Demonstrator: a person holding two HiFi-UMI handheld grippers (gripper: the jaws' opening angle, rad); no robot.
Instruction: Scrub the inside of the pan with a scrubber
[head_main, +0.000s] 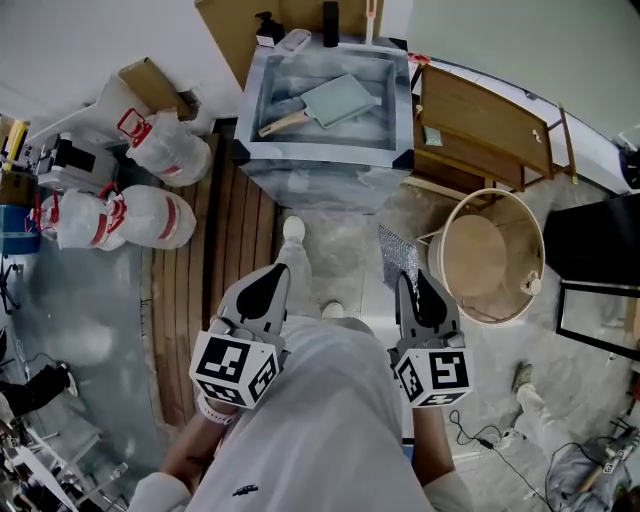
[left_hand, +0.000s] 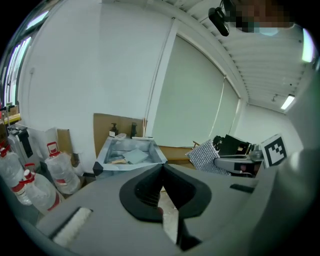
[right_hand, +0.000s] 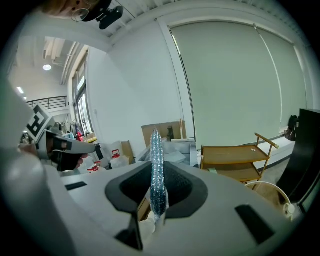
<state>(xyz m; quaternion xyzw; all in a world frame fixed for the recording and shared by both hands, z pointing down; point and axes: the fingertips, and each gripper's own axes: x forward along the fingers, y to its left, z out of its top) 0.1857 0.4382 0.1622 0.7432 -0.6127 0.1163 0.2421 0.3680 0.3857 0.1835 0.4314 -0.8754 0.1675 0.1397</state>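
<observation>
Pan lying in the basin, well apart from both grippers.
The square grey piece with a wooden handle is apparently the pan. The right gripper is clamped on the silvery scrubber, held edge-up; the left gripper has its jaws together on nothing.

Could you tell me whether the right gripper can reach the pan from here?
Probably not: the right gripper, shut on the scrubber, is well short of the pan in the sink, though nothing blocks the way.
</observation>
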